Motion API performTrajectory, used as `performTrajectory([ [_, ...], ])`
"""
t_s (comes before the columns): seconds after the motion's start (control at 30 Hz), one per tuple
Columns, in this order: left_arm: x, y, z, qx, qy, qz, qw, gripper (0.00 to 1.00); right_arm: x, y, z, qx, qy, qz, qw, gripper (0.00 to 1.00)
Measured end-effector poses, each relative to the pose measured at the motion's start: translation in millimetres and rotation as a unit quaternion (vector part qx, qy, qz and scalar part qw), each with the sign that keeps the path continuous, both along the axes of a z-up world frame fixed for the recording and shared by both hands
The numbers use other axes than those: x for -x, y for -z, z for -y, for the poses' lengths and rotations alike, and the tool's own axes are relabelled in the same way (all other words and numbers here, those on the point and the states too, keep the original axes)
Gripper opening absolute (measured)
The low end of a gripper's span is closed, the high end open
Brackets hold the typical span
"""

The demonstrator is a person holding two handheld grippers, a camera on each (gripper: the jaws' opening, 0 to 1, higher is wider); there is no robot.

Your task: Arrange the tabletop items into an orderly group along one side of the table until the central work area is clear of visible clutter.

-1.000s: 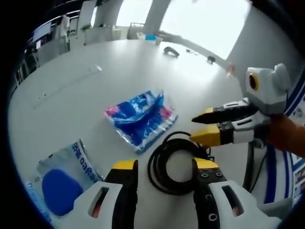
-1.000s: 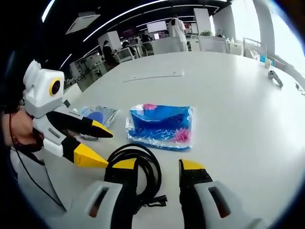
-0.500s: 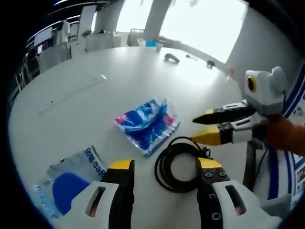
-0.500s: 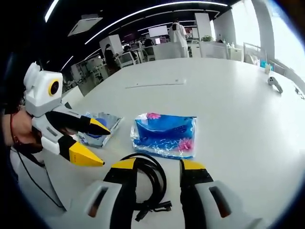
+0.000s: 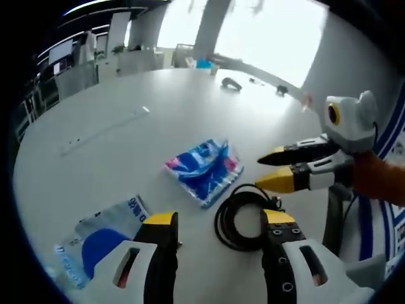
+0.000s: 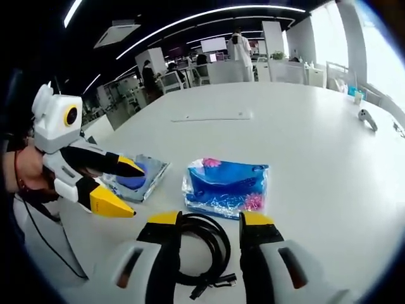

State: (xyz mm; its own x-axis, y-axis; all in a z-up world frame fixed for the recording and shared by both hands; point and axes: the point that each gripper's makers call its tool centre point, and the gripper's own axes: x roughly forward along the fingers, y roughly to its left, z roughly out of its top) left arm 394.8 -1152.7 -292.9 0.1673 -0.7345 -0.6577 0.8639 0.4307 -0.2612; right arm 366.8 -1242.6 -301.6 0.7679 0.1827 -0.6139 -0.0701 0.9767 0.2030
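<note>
- The left gripper (image 5: 215,221) hovers with its jaws spread and nothing between them; the right gripper (image 6: 209,221) is likewise spread and empty.
- Three items lie near the front edge of the white table (image 5: 114,95): a coiled black cable (image 6: 202,250) nearest the grippers, a blue tissue pack (image 6: 226,187) just beyond it, and a clear pouch with a blue round object (image 6: 134,177) off to the left.
- The cable and tissue pack sit just beside each other; the pouch lies apart from them.
- A small dark device (image 5: 231,83) rests far across the table, well away from the rest.
- By my reading the task has barely begun: nothing is gripped, the items look loosely scattered, and all remain to be gathered along one side.
</note>
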Motion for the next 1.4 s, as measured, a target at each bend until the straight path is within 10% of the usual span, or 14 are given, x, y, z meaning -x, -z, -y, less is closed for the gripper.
performTrajectory([
  [1.4, -63.6, -18.5, -113.6, -0.013, -0.072, 0.035, 0.9967, 0.48, -40.3, -7.6, -96.3, -0.008, -0.062, 0.009, 0.9980, 0.31],
])
